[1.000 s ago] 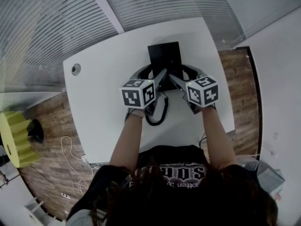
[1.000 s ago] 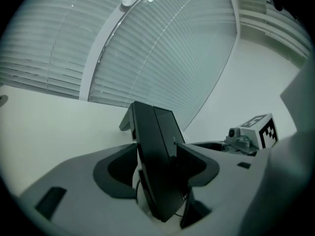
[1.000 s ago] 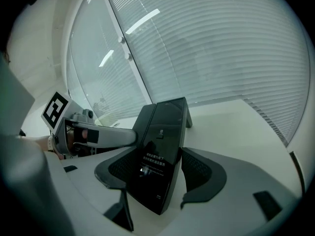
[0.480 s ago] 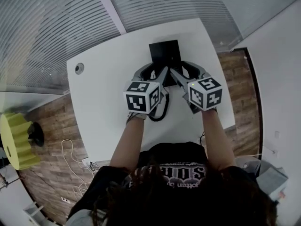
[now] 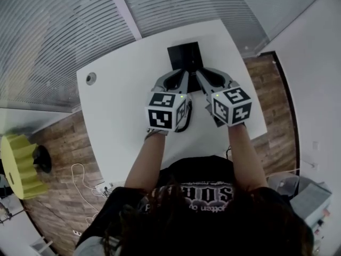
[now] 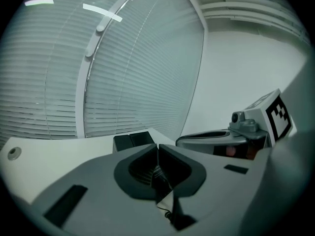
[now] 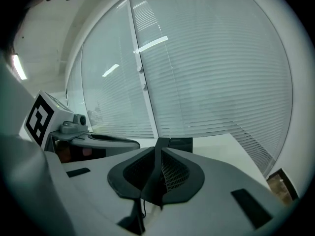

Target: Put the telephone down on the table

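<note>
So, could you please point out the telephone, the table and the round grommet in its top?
telephone (image 5: 185, 56), head view, middle of its black top face.
table (image 5: 125, 92), head view, bare white top left of the telephone.
round grommet (image 5: 91, 79), head view, its centre.

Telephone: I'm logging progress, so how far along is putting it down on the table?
Done: the telephone sits on the table, its cord lying there too. In hand: nothing; the left hand-held gripper and right hand-held gripper have just been closing, jaws now together with nothing between them, the telephone beyond their tips. Left: seemingly only drawing the hands back.
</note>
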Available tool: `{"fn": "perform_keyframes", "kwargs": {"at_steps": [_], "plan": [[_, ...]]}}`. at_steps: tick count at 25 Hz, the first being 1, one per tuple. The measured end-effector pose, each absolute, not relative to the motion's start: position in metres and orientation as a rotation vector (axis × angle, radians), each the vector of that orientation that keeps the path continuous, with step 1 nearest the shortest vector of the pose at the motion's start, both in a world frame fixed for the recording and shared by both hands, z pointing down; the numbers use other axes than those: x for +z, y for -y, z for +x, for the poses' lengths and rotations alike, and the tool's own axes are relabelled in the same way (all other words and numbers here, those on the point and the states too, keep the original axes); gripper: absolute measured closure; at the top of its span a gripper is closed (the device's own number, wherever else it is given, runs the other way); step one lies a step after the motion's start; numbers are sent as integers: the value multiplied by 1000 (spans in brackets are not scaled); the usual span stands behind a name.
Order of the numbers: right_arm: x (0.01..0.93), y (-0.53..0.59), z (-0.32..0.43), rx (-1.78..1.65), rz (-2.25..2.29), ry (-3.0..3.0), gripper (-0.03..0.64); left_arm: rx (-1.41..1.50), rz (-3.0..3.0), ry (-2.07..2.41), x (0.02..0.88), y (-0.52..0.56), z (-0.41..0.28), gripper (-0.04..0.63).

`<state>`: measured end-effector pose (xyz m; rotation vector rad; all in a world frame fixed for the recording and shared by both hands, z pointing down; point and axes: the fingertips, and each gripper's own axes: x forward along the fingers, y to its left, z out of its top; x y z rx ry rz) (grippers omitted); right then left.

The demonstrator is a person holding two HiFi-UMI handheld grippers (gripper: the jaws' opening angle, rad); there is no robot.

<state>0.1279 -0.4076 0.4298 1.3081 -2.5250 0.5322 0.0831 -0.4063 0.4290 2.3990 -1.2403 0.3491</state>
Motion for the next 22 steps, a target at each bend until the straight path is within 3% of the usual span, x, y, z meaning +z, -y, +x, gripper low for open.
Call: {"fn": "perform_keyframes", "kwargs": {"at_steps": [22], "plan": [[402, 390, 132, 412, 1429, 2527, 588, 343, 2417, 1295, 413, 394, 68, 592]]}}
